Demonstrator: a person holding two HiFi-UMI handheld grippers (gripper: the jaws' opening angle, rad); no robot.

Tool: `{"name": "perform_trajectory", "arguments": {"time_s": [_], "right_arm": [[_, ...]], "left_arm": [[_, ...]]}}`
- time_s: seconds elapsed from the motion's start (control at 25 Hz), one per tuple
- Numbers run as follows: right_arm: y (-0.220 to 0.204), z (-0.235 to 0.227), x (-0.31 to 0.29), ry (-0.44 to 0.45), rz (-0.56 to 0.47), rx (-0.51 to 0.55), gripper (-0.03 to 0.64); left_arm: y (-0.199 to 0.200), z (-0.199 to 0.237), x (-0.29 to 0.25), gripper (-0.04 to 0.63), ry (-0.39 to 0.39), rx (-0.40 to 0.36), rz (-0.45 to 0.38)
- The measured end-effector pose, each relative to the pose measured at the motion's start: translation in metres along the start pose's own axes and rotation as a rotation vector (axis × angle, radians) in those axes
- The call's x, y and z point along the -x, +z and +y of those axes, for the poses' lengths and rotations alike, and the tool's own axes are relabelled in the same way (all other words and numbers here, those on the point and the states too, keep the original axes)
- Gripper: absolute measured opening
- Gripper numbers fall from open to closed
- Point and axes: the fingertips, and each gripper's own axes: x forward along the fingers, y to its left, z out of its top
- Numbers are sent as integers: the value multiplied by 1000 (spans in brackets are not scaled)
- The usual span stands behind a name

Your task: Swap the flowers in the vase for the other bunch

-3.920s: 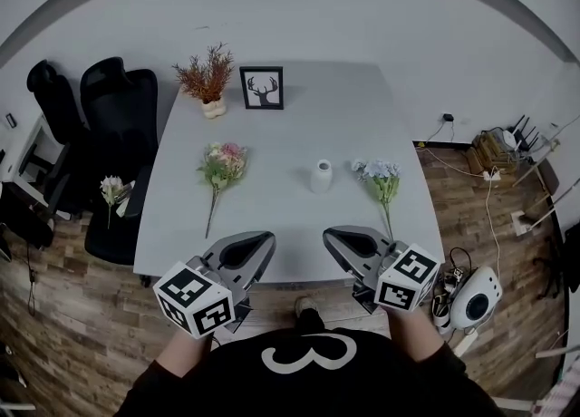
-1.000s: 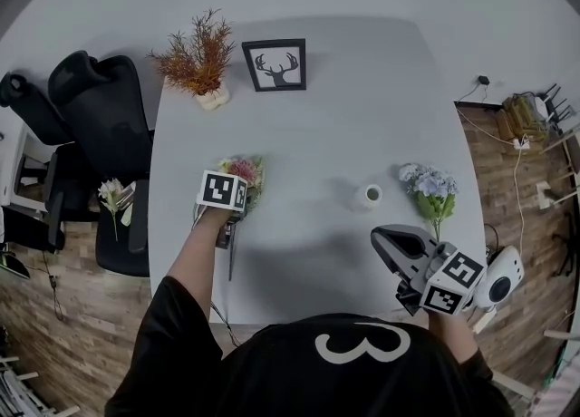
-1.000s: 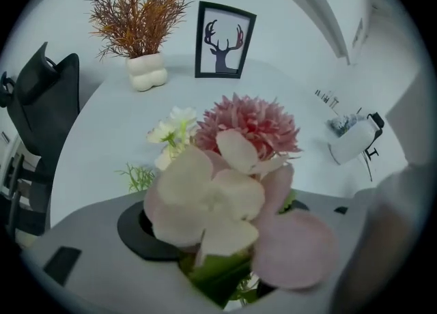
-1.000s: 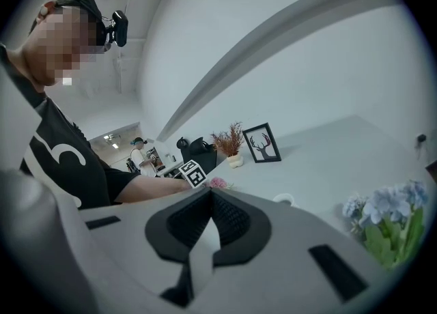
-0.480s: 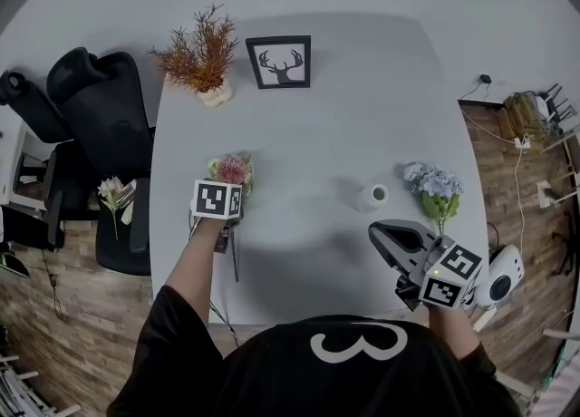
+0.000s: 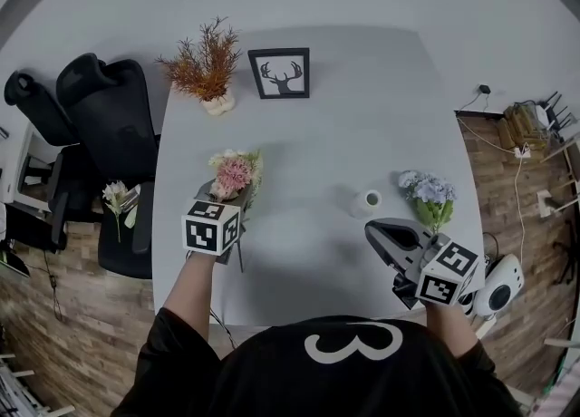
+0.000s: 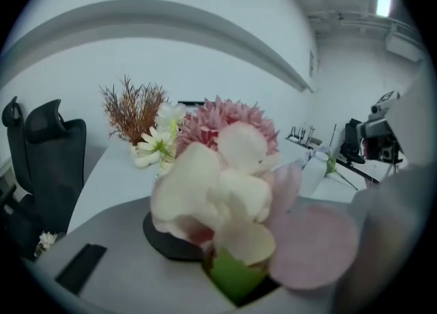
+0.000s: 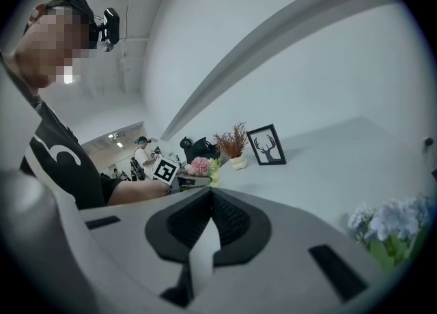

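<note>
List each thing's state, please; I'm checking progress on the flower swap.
pink bunch: stem clamped in left gripper
left gripper: jaws have just been closing, now shut on pink bunch
right gripper: jaws shut, nothing between them
white vase: upright, empty
blue bunch: lying on table beside white vase

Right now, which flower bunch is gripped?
The pink-and-cream bunch: the left gripper has just closed its jaws on it; the blue bunch lies on the table near the vase.

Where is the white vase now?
In the head view, the white vase is on the table at the right, just left of the blue flower bunch, beyond the right gripper.
</note>
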Motion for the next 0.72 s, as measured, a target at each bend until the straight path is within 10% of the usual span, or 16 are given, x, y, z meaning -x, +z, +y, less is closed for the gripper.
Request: {"name": "perform_trajectory", "arguments": {"time_s": [0.72], "right_arm": [[17, -5, 66, -18, -93, 32, 8]], "left_arm": [[196, -144, 99, 130, -120, -9, -615]]}}
